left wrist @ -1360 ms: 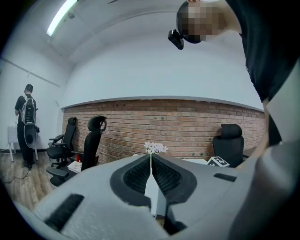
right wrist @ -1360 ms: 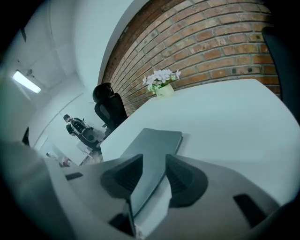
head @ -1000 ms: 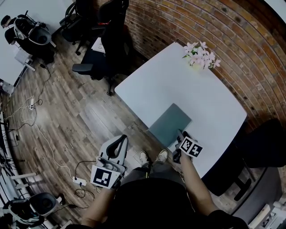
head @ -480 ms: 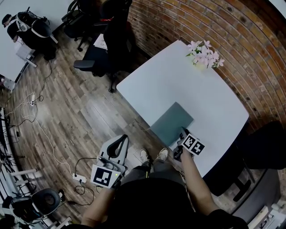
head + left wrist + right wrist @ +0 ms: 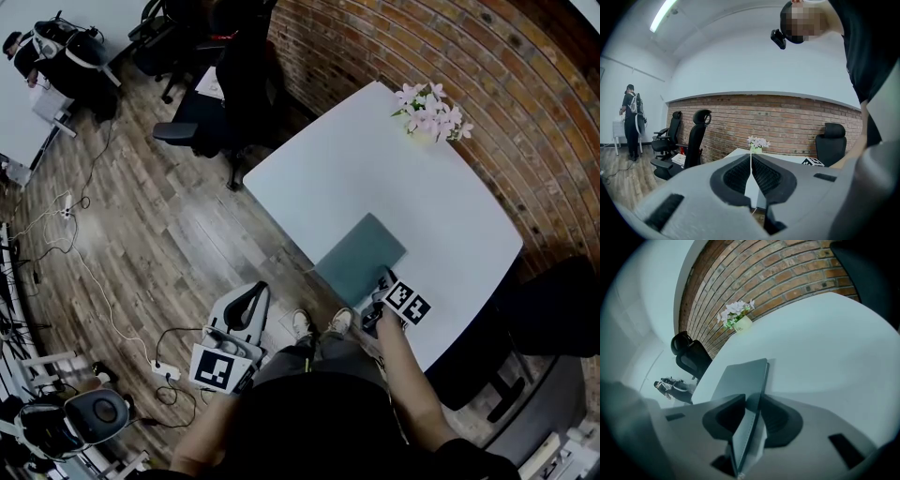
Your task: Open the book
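Just below the middle of the head view, the book (image 5: 361,258) lies flat and closed-looking on the white table (image 5: 375,169), one corner close to the table's near edge. Your right gripper (image 5: 382,289) is at that corner. In the right gripper view its jaws have just been closing, and the grey cover (image 5: 740,380) now sits edge-on between the pads, pinched, with a sliver of pale pages showing beside it at the bottom of the frame.

Your left gripper (image 5: 246,305) hangs at the lower left of the head view, off the table and over the floor, jaws pressed together on nothing.

Handling-wise, my guess is a thin, light book with a fairly stiff, smooth cover. It should swing as one board rather than flop, but a smooth surface can slide out of a shallow pinch. You've got it near the corner, which is fine for starting the lift. I can't tell whether a few pages got caught along with it.

A light book may also skate across that slick tabletop when you pull. The free gripper could press down near the spine side, toward the upper left of the book.
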The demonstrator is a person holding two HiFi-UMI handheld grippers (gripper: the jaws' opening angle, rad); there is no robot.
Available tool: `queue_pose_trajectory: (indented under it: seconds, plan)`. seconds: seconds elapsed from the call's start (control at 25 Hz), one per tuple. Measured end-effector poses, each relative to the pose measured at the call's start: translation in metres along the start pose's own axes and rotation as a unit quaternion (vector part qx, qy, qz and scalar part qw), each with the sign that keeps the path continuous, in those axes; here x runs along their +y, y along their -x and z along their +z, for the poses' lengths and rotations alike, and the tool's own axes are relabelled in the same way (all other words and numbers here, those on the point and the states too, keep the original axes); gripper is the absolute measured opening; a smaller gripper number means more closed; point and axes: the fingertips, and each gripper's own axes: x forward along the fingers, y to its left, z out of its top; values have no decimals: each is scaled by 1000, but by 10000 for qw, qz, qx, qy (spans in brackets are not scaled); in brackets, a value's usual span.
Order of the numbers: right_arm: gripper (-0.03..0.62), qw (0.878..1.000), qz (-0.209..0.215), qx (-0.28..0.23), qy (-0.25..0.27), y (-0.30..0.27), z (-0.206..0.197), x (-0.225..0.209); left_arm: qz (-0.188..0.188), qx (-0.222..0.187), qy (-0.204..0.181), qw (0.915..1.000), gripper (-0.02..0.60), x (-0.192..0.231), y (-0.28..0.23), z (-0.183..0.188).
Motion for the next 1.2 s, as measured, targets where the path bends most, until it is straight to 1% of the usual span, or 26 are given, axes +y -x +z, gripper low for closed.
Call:
queue_pose_trajectory:
  seconds: [0.12,0.28,0.36,0.56,0.72,0.96,1.2]
  plan:
    - [104,9998,106,-12,-173,0,0,-1,-26,16,9,10000,31,-1,-2,-1]
    - [63,9975,457,-82,-536,3,3,-3,-44,34,13,10000,31,-2,-6,0]
    - [55,9969,554,-95,-554,3,3,-2,-47,37,14,10000,31,-2,-8,-1]
    - [51,9965,638,-165,-515,6,5,0,-103,38,3,9999,31,-6,-13,-1]
    - [43,9962,752,-253,-363,11,10,8,-121,40,28,9999,31,-7,-14,-1]
    - [37,9951,893,-422,34,22,19,24,-141,19,30,9999,31,-10,-15,-2]
    - [35,9916,1059,-570,481,33,29,47,-158,9,51,9999,31,-11,-18,-1]
